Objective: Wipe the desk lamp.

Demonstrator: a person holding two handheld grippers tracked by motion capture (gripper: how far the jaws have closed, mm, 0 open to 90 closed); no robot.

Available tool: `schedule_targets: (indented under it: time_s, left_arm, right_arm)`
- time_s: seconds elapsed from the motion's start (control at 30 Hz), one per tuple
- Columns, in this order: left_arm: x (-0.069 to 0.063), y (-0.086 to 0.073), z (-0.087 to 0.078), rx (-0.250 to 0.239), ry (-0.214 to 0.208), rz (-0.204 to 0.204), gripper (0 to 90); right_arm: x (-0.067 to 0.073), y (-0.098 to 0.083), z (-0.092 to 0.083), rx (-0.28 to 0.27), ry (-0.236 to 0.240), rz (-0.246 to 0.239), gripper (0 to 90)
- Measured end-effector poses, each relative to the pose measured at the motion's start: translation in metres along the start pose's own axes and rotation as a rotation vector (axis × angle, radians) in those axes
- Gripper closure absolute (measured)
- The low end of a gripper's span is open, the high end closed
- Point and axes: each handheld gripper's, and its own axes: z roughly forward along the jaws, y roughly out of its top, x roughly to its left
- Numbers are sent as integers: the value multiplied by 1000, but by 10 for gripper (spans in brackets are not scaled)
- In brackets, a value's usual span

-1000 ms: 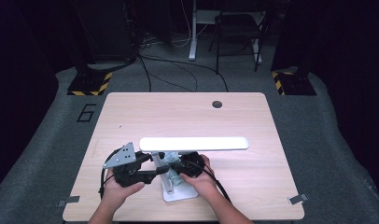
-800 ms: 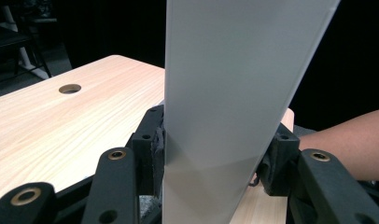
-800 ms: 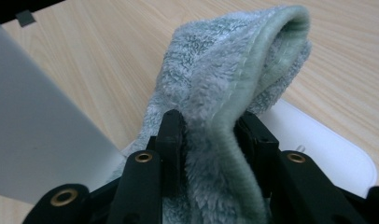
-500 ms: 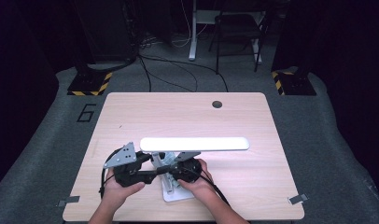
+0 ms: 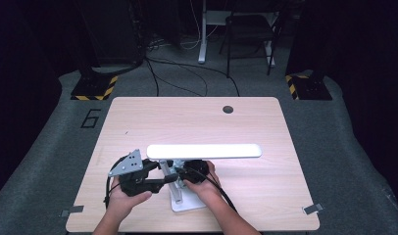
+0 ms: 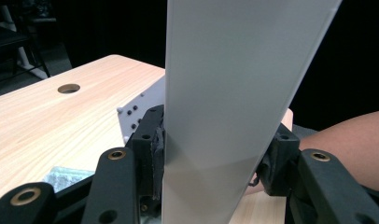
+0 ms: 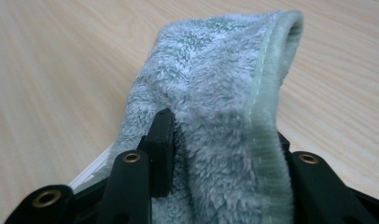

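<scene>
A white desk lamp stands near the table's front edge, its long lit head [image 5: 204,151] level above its base [image 5: 189,201]. My left gripper [image 5: 168,179] reaches in from the left and is shut on the lamp's flat white arm [image 6: 225,93], a pad pressed on each side [image 6: 211,158]. My right gripper [image 5: 181,175] sits just right of the arm under the head. A fluffy pale green cloth [image 7: 215,107] is bunched between its jaws [image 7: 220,154], with the left pad [image 7: 162,140] pressed into the pile. Those jaws have just been opening a little.
The light wooden table [image 5: 138,122] has a round cable hole [image 5: 228,109] at the back right. A forearm [image 6: 346,144] lies behind the lamp arm. Black stands, cables and a chair sit on the grey floor beyond the table.
The right hand with the cloth has shifted slightly by the lamp's arm. The left gripper and the lamp have stayed where they were.
</scene>
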Motion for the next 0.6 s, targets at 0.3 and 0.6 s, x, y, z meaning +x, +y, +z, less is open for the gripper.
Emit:
schedule_targets:
  time_s: [0.3, 0.6]
  left_arm:
    - [1, -1, -1, -3, 3, -2, 510]
    - [6, -2, -2, 34, -40, -7, 460]
  right_arm:
    - [-8, 4, 6, -14, -66, 71, 581]
    - [-29, 4, 7, -1, -58, 137, 554]
